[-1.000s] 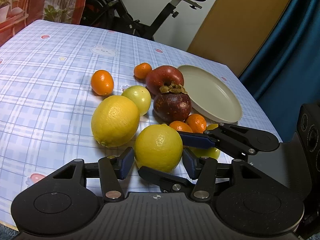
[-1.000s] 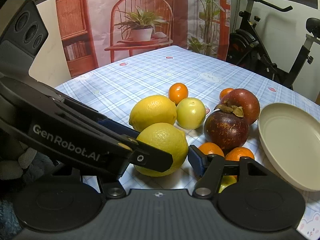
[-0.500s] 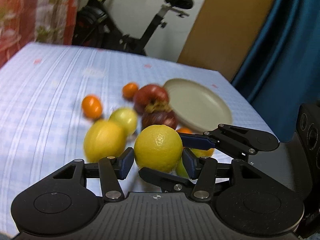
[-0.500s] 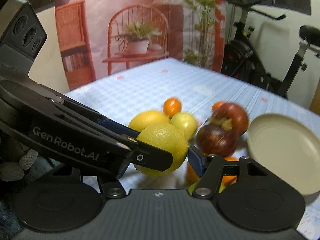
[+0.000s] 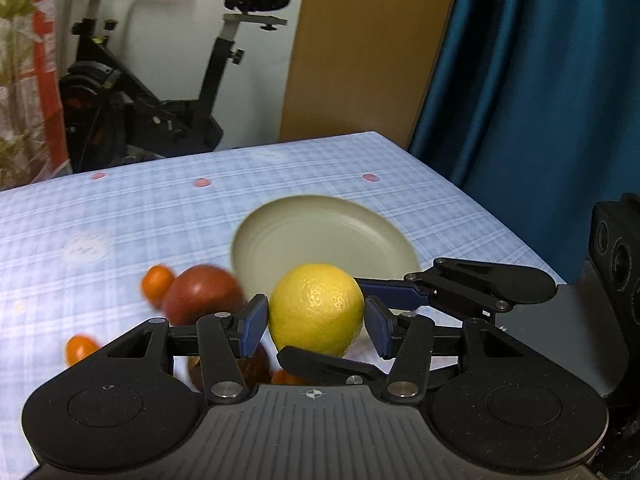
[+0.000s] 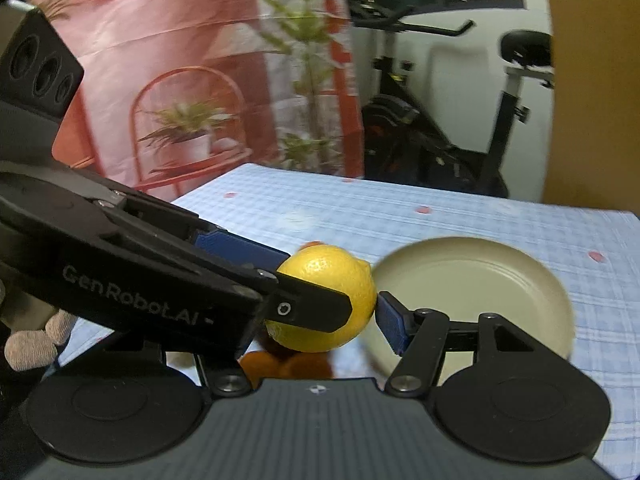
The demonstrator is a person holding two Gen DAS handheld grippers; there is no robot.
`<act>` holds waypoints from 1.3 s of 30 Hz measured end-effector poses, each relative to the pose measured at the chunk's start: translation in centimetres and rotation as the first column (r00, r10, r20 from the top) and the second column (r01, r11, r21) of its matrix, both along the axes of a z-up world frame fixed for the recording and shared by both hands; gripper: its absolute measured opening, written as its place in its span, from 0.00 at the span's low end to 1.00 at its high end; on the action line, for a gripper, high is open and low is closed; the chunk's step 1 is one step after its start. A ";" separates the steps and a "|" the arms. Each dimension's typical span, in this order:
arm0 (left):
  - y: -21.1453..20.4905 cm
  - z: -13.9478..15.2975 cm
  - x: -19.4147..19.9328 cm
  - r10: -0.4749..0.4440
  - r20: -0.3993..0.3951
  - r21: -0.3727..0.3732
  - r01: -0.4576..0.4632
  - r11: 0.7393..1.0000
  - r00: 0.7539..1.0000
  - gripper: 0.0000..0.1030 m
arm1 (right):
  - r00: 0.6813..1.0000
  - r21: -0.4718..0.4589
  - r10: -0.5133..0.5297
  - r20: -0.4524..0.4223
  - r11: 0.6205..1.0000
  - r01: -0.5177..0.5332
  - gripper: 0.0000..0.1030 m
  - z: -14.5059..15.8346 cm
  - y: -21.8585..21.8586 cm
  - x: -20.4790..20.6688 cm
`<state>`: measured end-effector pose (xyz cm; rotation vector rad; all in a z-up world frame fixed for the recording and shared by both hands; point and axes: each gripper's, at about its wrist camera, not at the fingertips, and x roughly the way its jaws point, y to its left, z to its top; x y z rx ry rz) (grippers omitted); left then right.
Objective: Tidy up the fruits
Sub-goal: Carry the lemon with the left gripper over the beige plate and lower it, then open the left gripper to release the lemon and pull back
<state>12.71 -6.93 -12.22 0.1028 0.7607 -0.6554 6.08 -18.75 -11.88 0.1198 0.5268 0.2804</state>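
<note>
One yellow lemon (image 5: 316,308) hangs above the checked tablecloth, held by both grippers at once. My left gripper (image 5: 316,328) is shut on it, a blue pad on each side. My right gripper (image 5: 356,324) comes in from the right, one finger on the lemon's upper right and one under it. In the right wrist view the lemon (image 6: 332,276) sits against the right gripper's (image 6: 320,332) right pad, while the left gripper (image 6: 280,280) crosses its front. The beige plate (image 5: 320,232) (image 6: 472,276) lies just beyond the lemon.
A red apple (image 5: 200,292), small oranges (image 5: 156,280) and a dark mangosteen (image 5: 256,364) lie blurred at lower left. An exercise bike (image 5: 160,92) stands past the far table edge, and a blue curtain (image 5: 540,80) hangs to the right. A gloved hand (image 6: 32,340) shows at the left.
Both grippers have lifted the lemon off the table together and swung it away from the fruit pile towards the plate. The other fruits stayed put.
</note>
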 end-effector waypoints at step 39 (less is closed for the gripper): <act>-1.7 -0.1 4.3 0.103 0.063 0.045 -0.106 0.993 0.993 0.54 | 0.995 0.039 -0.101 -0.027 0.994 0.102 0.62 -2.2 -4.2 4.7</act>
